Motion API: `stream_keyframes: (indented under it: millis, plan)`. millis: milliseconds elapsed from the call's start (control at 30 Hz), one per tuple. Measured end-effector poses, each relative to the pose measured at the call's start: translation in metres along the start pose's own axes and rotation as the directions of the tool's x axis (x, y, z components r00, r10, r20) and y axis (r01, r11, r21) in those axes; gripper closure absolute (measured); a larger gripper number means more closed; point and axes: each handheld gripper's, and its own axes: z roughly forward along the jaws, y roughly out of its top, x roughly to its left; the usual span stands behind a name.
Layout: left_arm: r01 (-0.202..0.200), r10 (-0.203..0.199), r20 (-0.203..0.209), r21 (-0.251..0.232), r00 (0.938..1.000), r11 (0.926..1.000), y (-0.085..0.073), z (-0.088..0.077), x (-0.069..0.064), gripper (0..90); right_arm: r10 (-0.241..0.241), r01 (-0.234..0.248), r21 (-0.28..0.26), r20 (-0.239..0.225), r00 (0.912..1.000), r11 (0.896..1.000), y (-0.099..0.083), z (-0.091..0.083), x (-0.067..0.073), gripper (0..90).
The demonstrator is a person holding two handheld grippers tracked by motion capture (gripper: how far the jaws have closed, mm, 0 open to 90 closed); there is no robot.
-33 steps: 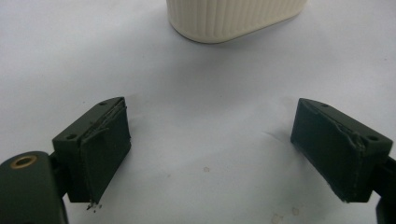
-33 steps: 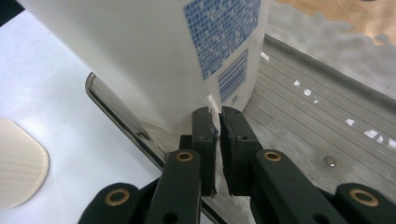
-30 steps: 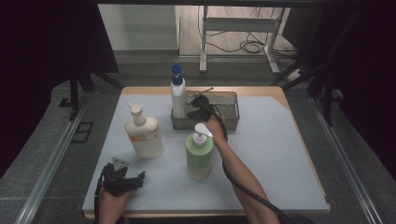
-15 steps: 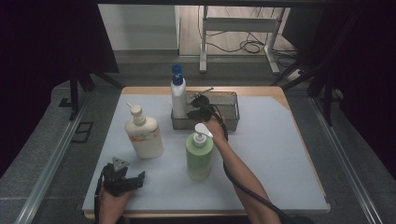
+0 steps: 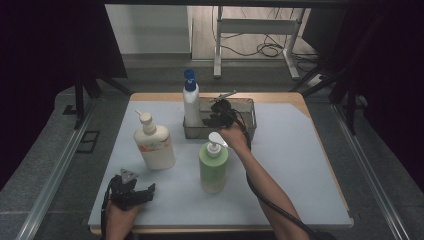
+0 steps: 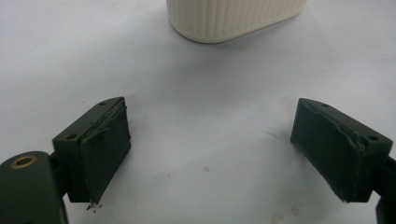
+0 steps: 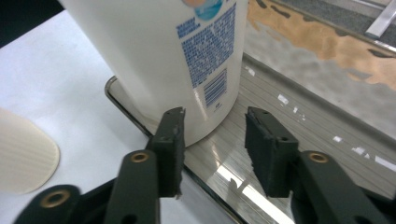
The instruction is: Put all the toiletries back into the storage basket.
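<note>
Three bottles stand on the pale blue table mat (image 5: 300,165), plus one metal tray (image 5: 248,107) at the far side. The white bottle with the blue cap (image 5: 191,102) stands in the tray's left end, and the right gripper (image 5: 216,114) sits just beside it over the tray, jaws partly apart with nothing between them. The green pump bottle (image 5: 213,164) stands just near of the tray, beside the person's right wrist. The cream pump bottle (image 5: 152,144) is left of it, and the left gripper (image 5: 135,192) rests near it at the mat's near edge, jaws spread wide and empty
</note>
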Motion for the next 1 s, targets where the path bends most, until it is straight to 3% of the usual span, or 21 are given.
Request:
stream_keyframes:
  millis: [400, 833, 1000]
  plan:
    - [0.000, 0.000, 0.000, 0.000, 1.0000, 1.0000, 0.000, 0.000, 0.000, 11.6, -0.112, 0.112, -0.018, -0.008, 0.9937, 0.994, -0.005, -0.031, 0.005, 35.2]
    - [0.001, -0.001, 0.000, -0.003, 1.0000, 1.0000, 0.000, 0.000, 0.000, 11.6, -0.142, 0.141, -0.035, -0.027, 0.9894, 0.989, -0.019, -0.059, 0.001, 14.4]
    - [0.001, -0.001, 0.000, -0.003, 1.0000, 1.0000, 0.000, 0.000, 0.000, 11.6, -0.164, 0.162, -0.038, -0.037, 0.9858, 0.986, -0.027, -0.070, -0.001, 11.6]
